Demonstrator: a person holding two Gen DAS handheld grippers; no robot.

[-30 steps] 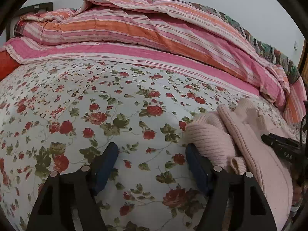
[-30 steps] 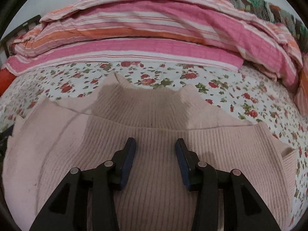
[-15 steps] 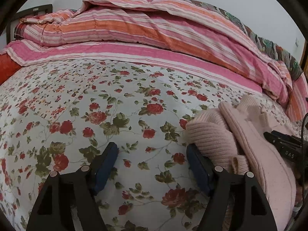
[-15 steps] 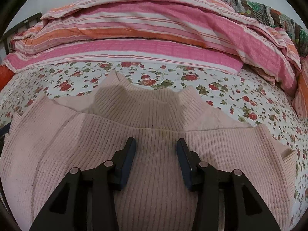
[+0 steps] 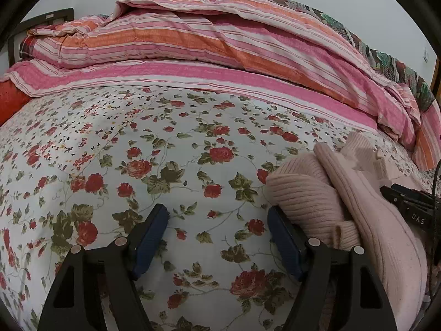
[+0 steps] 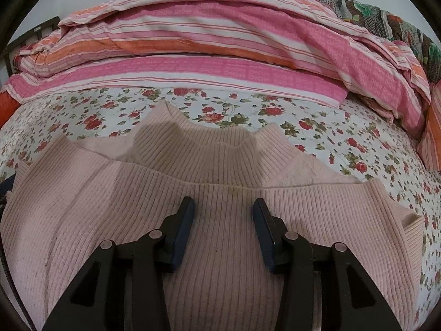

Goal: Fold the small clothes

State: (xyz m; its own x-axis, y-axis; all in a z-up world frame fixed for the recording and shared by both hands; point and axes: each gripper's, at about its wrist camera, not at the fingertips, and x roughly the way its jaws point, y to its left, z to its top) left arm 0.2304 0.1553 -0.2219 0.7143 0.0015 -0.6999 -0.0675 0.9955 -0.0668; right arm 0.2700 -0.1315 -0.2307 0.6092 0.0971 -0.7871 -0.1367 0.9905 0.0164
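From my left wrist view, the pink ribbed sweater runs off at four o'clock, so I cannot see its far side. My right finger pad covers the near edge of its rolled sleeve, and I cannot tell whether it touches the knit. My other gripper shows only as a black sliver at three o'clock; the lettering on it is too small to read fully. From my right wrist view, the sweater's hem is cut off at six o'clock, behind my own fingers. The dark bed frame at ten o'clock is mostly hidden by the striped quilt.
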